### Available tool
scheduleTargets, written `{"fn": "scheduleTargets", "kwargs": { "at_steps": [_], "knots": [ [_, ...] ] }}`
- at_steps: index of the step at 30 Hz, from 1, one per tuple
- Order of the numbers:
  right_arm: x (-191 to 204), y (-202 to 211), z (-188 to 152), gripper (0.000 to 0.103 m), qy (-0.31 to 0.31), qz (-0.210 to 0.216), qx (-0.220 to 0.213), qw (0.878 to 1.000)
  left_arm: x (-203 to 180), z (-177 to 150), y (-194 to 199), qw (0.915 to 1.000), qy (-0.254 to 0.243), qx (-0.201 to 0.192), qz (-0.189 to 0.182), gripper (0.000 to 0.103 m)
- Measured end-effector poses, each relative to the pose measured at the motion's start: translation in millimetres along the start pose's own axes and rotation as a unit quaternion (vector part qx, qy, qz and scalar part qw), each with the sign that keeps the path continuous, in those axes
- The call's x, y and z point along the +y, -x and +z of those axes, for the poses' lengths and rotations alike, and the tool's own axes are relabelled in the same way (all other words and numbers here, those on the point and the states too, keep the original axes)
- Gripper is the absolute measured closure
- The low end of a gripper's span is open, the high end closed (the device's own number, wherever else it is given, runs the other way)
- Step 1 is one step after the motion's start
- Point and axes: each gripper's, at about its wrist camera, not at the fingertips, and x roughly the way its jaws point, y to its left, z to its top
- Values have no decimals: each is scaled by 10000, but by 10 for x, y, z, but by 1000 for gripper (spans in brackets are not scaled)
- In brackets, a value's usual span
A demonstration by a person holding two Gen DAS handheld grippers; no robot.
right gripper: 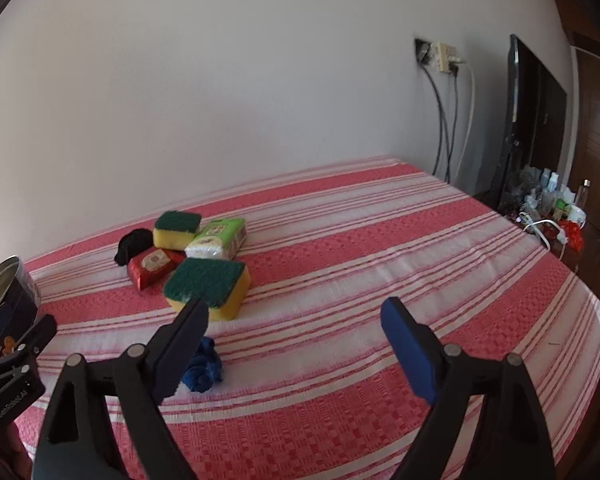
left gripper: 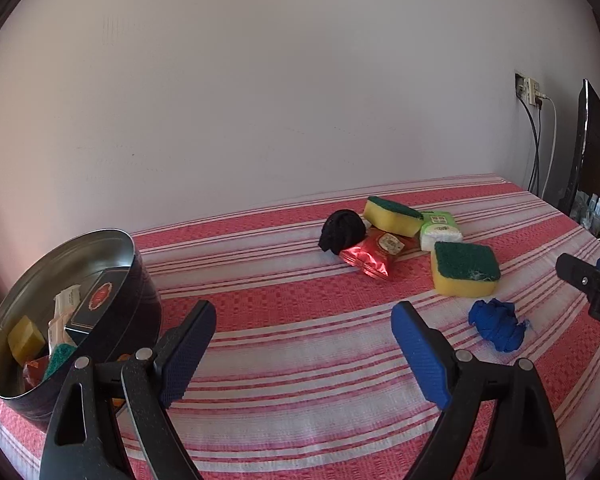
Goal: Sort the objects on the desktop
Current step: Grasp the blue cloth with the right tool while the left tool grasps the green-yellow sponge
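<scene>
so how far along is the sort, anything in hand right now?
Partly done: the round tin already holds a sponge, a box and packets. Nothing in hand; left gripper and right gripper are both open and empty. Left on the cloth: two sponges, red packet, tissue pack, black bundle, blue bundle.

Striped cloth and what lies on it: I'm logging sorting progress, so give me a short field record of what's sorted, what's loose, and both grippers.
surface: red-and-white striped cloth
container: round tin, left, holding a sponge, a dark box and packets
loose cluster: black bundle, red packet, green tissue pack, two sponges
loose apart: blue bundle
left gripper: open, empty
right gripper: open, empty
</scene>
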Motion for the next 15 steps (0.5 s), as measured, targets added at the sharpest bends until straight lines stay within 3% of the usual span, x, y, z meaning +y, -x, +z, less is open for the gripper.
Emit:
{"fn": "scheduleTargets", "kwargs": {
  "at_steps": [3,6,12,15],
  "knots": [
    [179,-155,-40,18,376,347,489,9975,-85,-10,-45,9998,-62,143,-82,12],
    [384,-340,-76,32,843,399,866,9919,-108,-6,-58,9997,-97,198,-118,12],
    [585,-653,-112,37,1130,683,1484,9801,-67,18,-168,9990,14,416,-166,12],
    [633,-651,-175,60,1425,570,1376,9785,-79,29,-226,9985,20,513,-198,12]
  ]
}}
